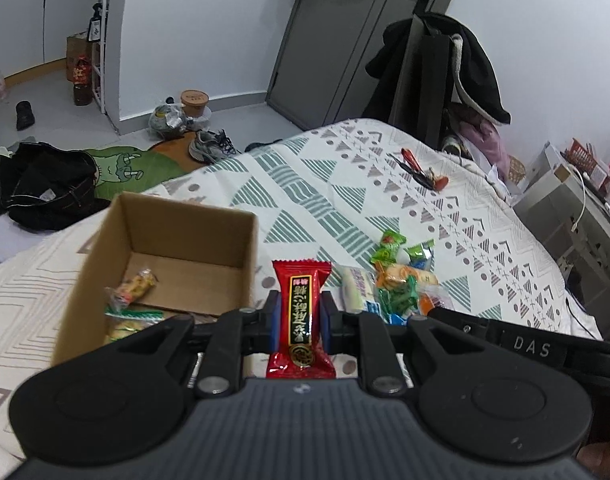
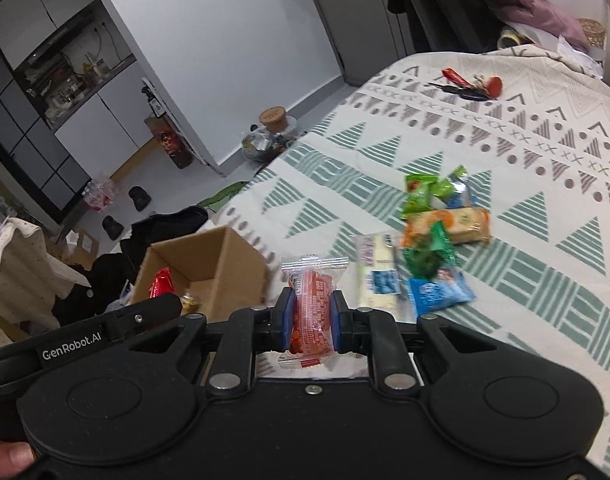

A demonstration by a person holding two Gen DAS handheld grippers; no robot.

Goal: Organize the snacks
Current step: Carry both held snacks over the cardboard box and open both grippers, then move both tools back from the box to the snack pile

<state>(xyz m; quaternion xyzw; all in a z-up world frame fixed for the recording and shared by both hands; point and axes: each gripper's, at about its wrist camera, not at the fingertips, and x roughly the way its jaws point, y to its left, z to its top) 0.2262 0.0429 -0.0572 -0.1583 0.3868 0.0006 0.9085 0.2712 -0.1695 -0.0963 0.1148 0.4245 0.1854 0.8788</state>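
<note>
My left gripper [image 1: 301,316] is shut on a red snack packet [image 1: 301,320] with a black label, held upright just right of an open cardboard box [image 1: 233,248]. The box holds a yellow wrapped snack [image 1: 135,286] and a green-edged packet [image 1: 135,314]. My right gripper [image 2: 312,314] is shut on a clear packet with an orange-red snack [image 2: 312,312], right of the same box [image 2: 241,264]. A pile of loose snacks [image 1: 397,280] in green, orange, white and blue wrappers lies on the bed, also in the right wrist view [image 2: 429,240].
The patterned bedspread [image 2: 525,140] covers the bed. Keys and red tags [image 2: 471,84] lie at its far side. On the floor beyond are clothes [image 1: 45,184], shoes [image 1: 213,146] and a jar [image 1: 193,103]. A coat-draped chair [image 1: 445,80] stands by the bed.
</note>
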